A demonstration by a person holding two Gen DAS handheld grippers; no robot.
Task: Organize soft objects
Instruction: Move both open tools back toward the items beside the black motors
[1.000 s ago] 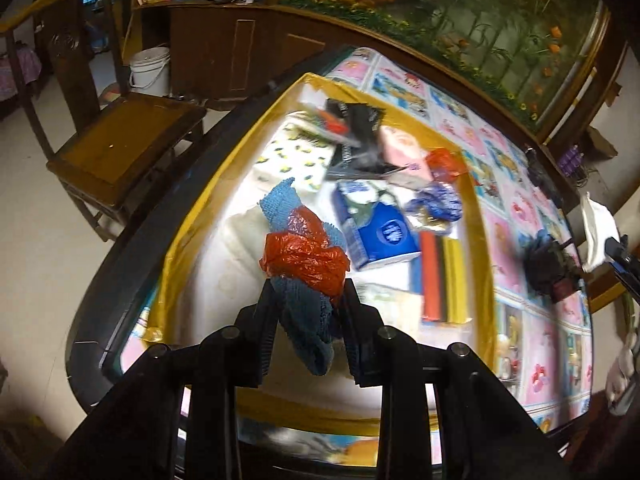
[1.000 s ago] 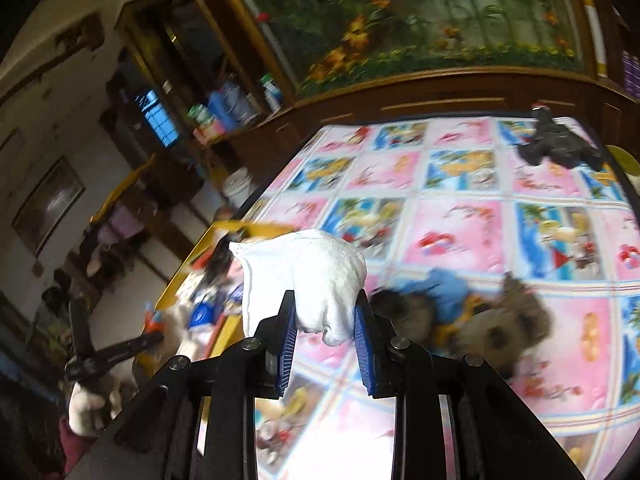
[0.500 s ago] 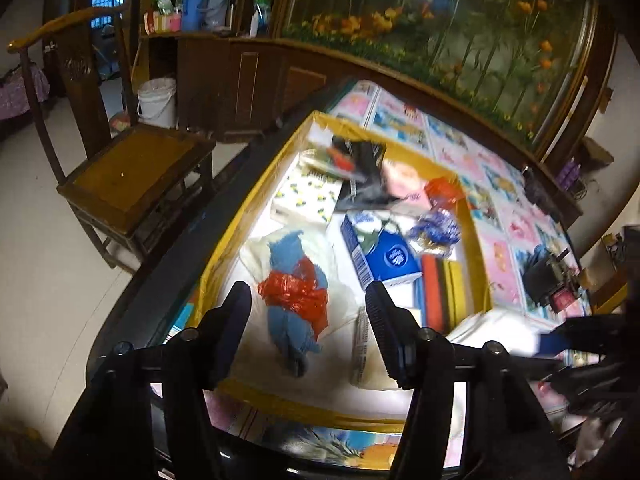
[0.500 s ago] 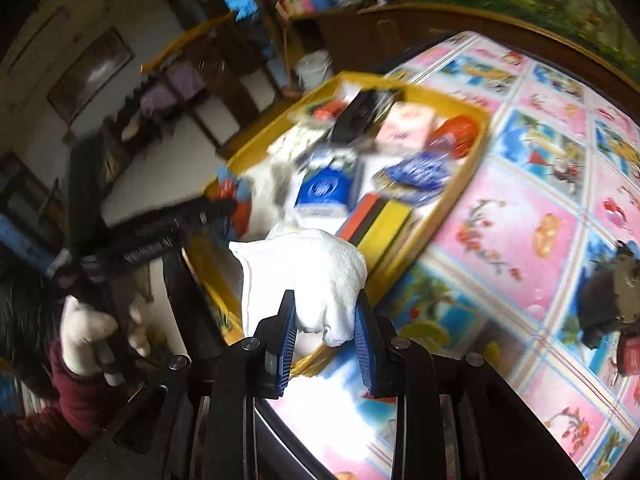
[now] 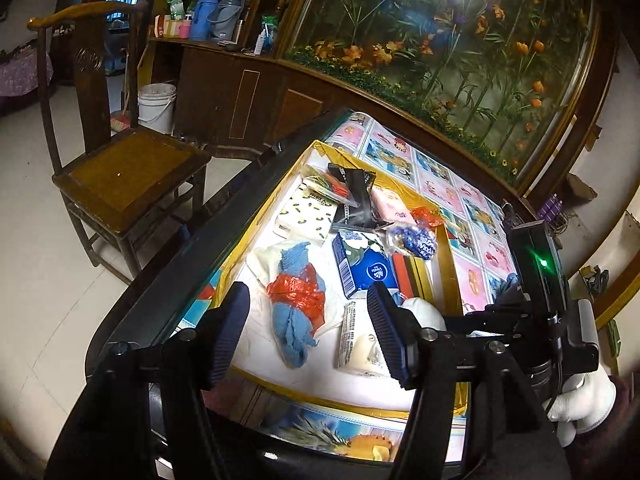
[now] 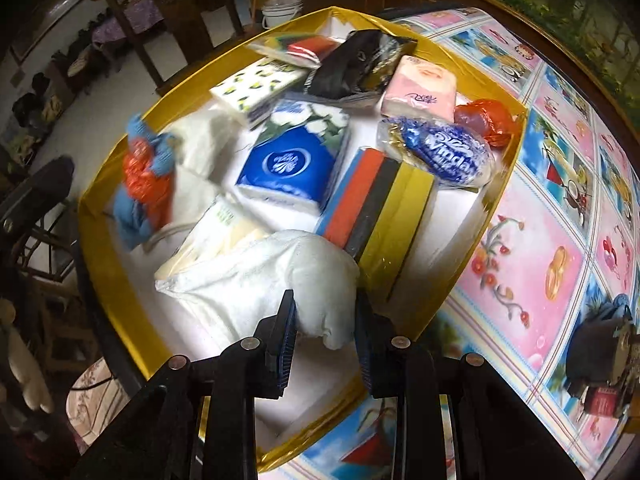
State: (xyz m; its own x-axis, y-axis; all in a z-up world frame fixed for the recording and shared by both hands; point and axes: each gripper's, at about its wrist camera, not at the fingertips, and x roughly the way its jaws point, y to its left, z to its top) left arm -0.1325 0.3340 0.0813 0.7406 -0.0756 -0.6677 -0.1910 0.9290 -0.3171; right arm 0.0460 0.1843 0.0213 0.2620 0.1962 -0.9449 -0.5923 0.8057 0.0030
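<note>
A gold-rimmed white tray holds several soft packs and cloths. My right gripper is shut on a white cloth and holds it over the tray's near end, above a pale tissue pack. My left gripper is open and empty, raised above the tray's near end. Below it lies a blue cloth wrapped with a red plastic bag, also in the right wrist view. The white cloth shows in the left wrist view beside the right gripper.
The tray also holds a blue tissue pack, coloured sponges, a pink pack and a black pouch. A wooden chair stands left of the table. A dark toy lies on the patterned tablecloth.
My left gripper let go of the blue cloth with the red bag, opened and rose. My right gripper carried the white cloth from over the tablecloth to over the tray.
</note>
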